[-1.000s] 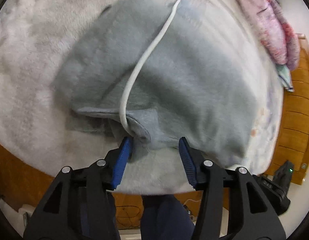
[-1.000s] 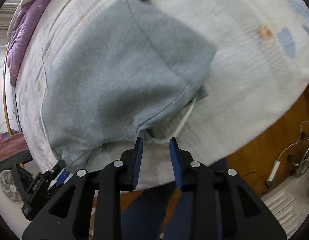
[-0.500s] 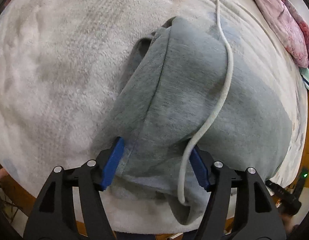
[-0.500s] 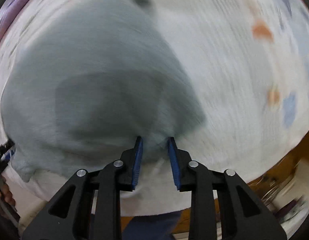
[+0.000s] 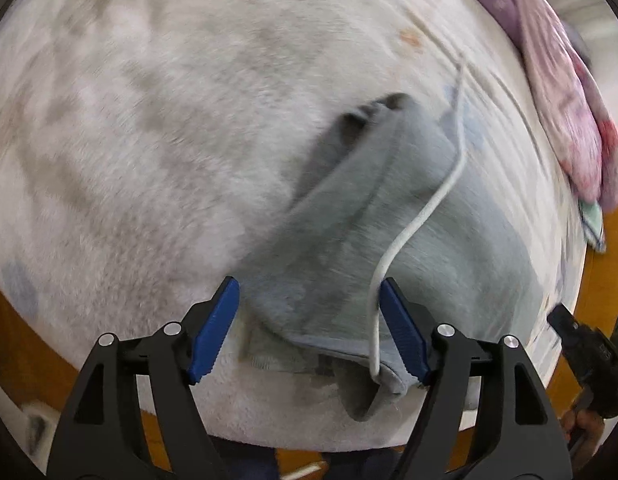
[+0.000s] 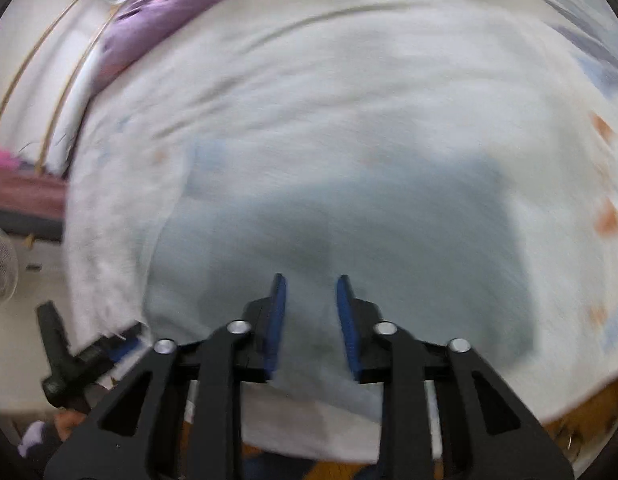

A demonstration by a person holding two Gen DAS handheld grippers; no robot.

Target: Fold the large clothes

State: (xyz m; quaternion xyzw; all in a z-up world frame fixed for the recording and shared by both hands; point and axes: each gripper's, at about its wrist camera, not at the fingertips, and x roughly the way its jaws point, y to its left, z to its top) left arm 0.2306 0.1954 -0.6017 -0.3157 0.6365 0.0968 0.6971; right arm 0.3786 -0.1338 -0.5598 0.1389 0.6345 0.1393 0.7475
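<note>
Since half a second ago both views have swung farther up the bed: the grey fleece garment (image 5: 349, 216) now lies lower and more to the right in the left wrist view, and fills the lower middle of the right wrist view, which is blurred. Largest of all is the bed with its white fuzzy blanket (image 5: 149, 120), on which the garment lies flat, near the bed's near edge. A pink and purple bundle of cloth (image 5: 565, 92) lies at the far right edge of the bed in the left view. On the garment a white drawstring cord (image 5: 425, 216) runs down its right part to the hem. The left tongs (image 5: 309, 332) stand wide, their blue pads either side of the garment's near hem, the right pad touching the fabric. The right tongs (image 6: 307, 320) stand narrowly parted over the garment (image 6: 349, 232); whether any fabric is pinched between them, I cannot tell.
</note>
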